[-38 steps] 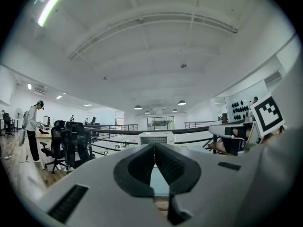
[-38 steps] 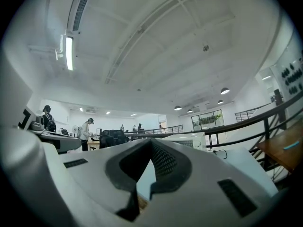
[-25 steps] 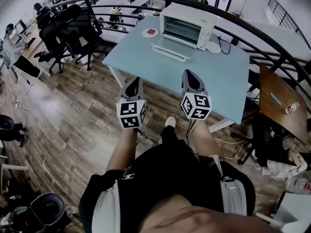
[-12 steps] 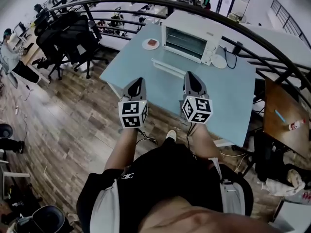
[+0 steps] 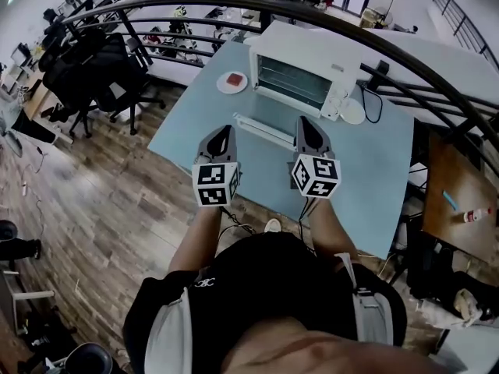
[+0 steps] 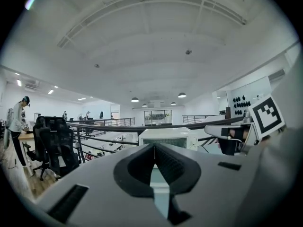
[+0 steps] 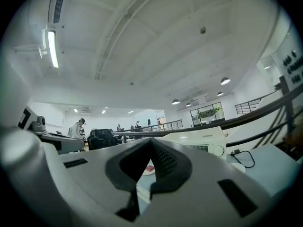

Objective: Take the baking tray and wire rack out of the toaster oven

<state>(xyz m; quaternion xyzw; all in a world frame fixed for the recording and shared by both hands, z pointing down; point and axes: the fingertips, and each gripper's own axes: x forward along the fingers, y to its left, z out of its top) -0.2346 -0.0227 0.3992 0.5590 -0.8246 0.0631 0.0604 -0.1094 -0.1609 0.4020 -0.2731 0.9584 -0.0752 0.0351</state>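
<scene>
As person walks closer, toaster oven [image 5: 304, 68] looms larger on counter [image 5: 366, 162], door [image 5: 263, 128] lowered open. Left claw [image 5: 221, 131] and right claw [image 5: 306, 121] now above counter's near edge, both closed, empty. Wire rack [image 5: 292, 80] faintly visible inside oven; baking tray not distinguishable. Approach only, extraction not begun. No readable writing; square markers on cubes only.

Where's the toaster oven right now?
In the head view, the toaster oven stands at the far side of the blue table, with a small plate just left of it.
</scene>
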